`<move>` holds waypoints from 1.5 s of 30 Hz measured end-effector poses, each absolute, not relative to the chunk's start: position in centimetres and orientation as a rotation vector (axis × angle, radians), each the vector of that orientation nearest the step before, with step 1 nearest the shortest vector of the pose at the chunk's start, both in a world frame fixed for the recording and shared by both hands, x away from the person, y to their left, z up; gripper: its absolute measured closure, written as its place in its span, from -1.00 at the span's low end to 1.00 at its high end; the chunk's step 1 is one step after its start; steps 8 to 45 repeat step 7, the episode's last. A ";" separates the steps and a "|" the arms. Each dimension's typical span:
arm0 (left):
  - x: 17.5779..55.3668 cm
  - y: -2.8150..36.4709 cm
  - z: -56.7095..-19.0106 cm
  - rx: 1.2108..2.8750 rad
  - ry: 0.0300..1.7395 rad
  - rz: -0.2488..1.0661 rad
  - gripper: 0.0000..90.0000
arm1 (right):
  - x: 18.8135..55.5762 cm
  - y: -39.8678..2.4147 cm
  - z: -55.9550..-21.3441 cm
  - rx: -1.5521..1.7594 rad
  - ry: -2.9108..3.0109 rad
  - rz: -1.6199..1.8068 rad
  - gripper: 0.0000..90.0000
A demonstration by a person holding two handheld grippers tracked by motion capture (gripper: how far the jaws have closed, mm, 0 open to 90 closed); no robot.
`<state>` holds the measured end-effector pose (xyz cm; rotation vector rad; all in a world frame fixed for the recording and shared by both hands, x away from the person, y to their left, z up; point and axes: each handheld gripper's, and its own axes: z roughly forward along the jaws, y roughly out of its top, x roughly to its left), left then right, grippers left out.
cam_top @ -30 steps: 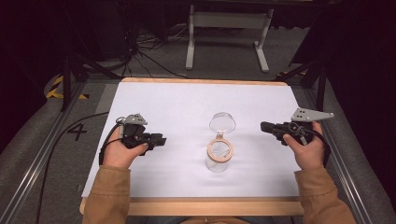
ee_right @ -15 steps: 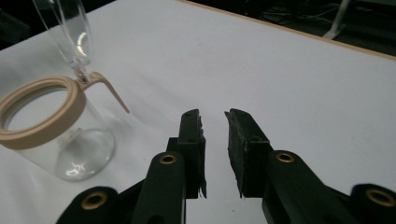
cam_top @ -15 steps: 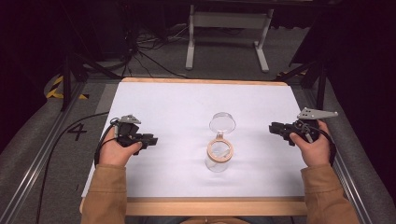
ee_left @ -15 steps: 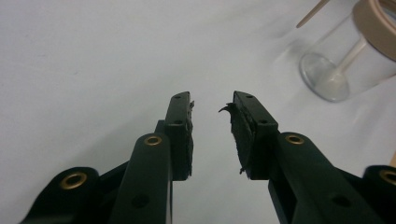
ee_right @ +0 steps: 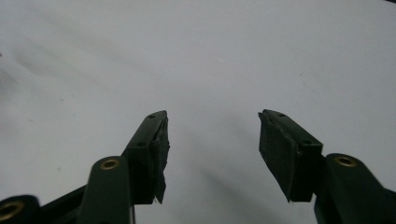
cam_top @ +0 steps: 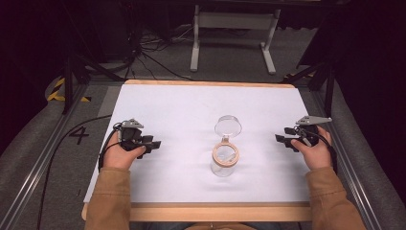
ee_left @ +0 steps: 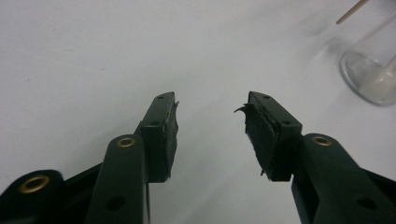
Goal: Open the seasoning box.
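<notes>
A clear glass jar (cam_top: 225, 158) with a tan ring around its mouth stands near the middle of the white table (cam_top: 191, 110). Its round glass lid (cam_top: 228, 126) is swung open behind it. My left gripper (cam_top: 154, 142) rests at the table's left, open, pointing right toward the jar, with nothing between its fingers. In the left gripper view the gripper (ee_left: 210, 107) hovers over bare table, and the jar's base (ee_left: 371, 74) sits at the upper right. My right gripper (cam_top: 280, 139) is low at the table's right side, open and empty (ee_right: 212, 119).
A wooden strip (cam_top: 215, 211) edges the table's front. Metal rails (cam_top: 43, 158) run along both sides. A black cable (cam_top: 72, 129) trails off the left. A grey stand (cam_top: 230, 28) is on the floor beyond the far edge.
Both hands have drawn back toward the near edge and outward, away from the jar. The right gripper has dropped lower. The jar has not moved.
</notes>
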<state>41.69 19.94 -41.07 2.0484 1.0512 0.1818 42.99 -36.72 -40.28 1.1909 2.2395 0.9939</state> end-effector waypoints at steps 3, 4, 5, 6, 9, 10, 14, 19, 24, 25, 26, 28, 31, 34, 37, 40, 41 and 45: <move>41.8 19.9 -41.4 2.041 1.060 0.185 0.13 | 43.3 -37.0 -41.1 1.211 2.226 0.990 -0.06; 41.9 19.9 -41.4 2.048 1.060 0.184 0.12 | 43.3 -37.0 -41.3 1.218 2.228 0.983 -0.08; 41.9 19.9 -41.5 2.053 1.056 0.183 0.11 | 43.4 -37.1 -41.5 1.223 2.239 0.971 -0.10; 41.9 19.9 -41.5 2.050 1.059 0.179 0.10 | 43.5 -37.0 -41.6 1.229 2.239 0.968 -0.10; 41.9 19.8 -41.4 2.048 1.060 0.178 0.08 | 43.5 -37.0 -41.7 1.232 2.241 0.965 -0.10; 41.9 19.8 -41.4 2.048 1.060 0.178 0.08 | 43.5 -37.0 -41.7 1.232 2.241 0.965 -0.10; 41.9 19.8 -41.4 2.048 1.060 0.178 0.08 | 43.5 -37.0 -41.7 1.232 2.241 0.965 -0.10; 41.9 19.8 -41.4 2.048 1.060 0.178 0.08 | 43.5 -37.0 -41.7 1.232 2.241 0.965 -0.10; 41.9 19.8 -41.4 2.048 1.060 0.178 0.08 | 43.5 -37.0 -41.7 1.232 2.241 0.965 -0.10; 41.9 19.8 -41.4 2.048 1.060 0.178 0.08 | 43.5 -37.0 -41.7 1.232 2.241 0.965 -0.10; 41.9 19.8 -41.4 2.048 1.060 0.178 0.08 | 43.5 -37.0 -41.7 1.232 2.241 0.965 -0.10; 41.9 19.8 -41.4 2.048 1.060 0.178 0.08 | 43.5 -37.0 -41.7 1.232 2.241 0.965 -0.10; 41.9 19.8 -41.4 2.048 1.060 0.178 0.08 | 43.5 -37.0 -41.7 1.232 2.241 0.965 -0.10; 41.9 19.8 -41.4 2.048 1.060 0.178 0.08 | 43.5 -37.0 -41.7 1.232 2.241 0.965 -0.10; 41.9 19.8 -41.4 2.048 1.060 0.178 0.08 | 43.5 -37.0 -41.7 1.232 2.241 0.965 -0.10; 41.9 19.8 -41.4 2.048 1.060 0.178 0.08 | 43.5 -37.0 -41.7 1.232 2.241 0.965 -0.10; 41.9 19.8 -41.4 2.048 1.060 0.178 0.08 | 43.5 -37.0 -41.7 1.232 2.241 0.965 -0.10; 41.9 19.8 -41.4 2.048 1.060 0.178 0.08 | 43.5 -37.0 -41.7 1.232 2.241 0.965 -0.10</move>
